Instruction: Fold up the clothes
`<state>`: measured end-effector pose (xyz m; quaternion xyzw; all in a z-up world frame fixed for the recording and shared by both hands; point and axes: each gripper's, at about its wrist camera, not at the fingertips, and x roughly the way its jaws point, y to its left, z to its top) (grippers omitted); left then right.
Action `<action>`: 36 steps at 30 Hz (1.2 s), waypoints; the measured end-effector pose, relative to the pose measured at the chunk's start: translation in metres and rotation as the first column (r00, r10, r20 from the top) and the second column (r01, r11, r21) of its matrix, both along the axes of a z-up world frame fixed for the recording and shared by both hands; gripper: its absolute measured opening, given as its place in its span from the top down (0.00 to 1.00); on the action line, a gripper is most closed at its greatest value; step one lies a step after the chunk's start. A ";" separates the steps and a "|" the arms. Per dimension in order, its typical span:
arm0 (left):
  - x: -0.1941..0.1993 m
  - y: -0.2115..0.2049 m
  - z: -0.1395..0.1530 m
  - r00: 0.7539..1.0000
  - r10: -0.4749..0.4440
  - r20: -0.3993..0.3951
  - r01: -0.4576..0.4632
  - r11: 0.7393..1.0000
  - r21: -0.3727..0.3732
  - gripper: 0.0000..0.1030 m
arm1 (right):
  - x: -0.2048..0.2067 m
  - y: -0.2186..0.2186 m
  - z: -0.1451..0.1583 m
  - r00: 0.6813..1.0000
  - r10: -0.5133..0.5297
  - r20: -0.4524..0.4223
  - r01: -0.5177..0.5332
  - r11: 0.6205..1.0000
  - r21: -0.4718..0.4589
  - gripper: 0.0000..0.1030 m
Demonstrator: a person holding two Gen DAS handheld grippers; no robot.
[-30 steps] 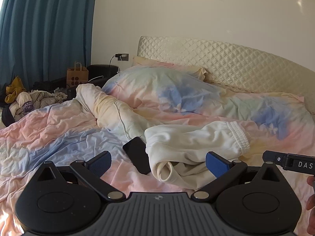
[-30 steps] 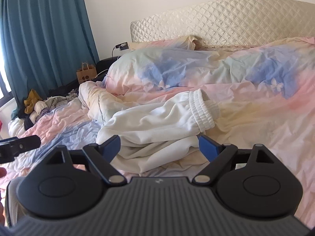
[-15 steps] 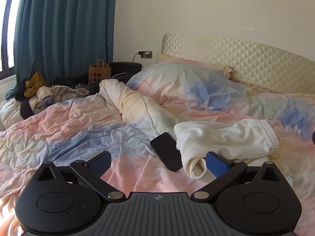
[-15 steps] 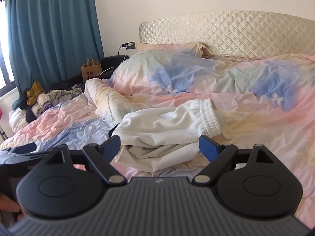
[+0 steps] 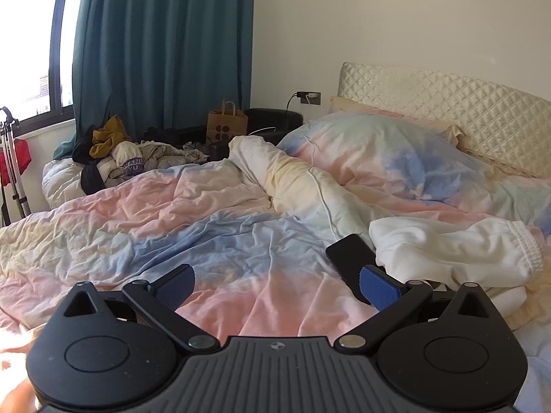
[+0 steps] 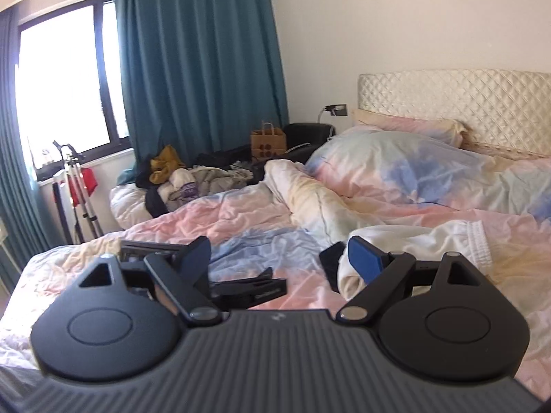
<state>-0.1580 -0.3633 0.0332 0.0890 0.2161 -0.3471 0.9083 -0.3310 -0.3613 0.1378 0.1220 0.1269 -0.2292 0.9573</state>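
You are holding both grippers low over the duvet (image 5: pixel 213 241) — the left gripper (image 5: pixel 275 284) and the right gripper (image 6: pixel 280 258) are each gaping wide, gripping nothing. One white garment (image 5: pixel 454 247) is lying crumpled on the duvet, one black phone (image 5: pixel 351 254) touching its near edge.
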 end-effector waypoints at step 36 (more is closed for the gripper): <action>0.016 0.017 -0.002 0.995 0.087 -0.043 -0.088 0.995 -0.034 0.00 | 0.060 0.112 -0.019 0.984 0.094 -0.152 -0.100 0.994 -0.036 0.14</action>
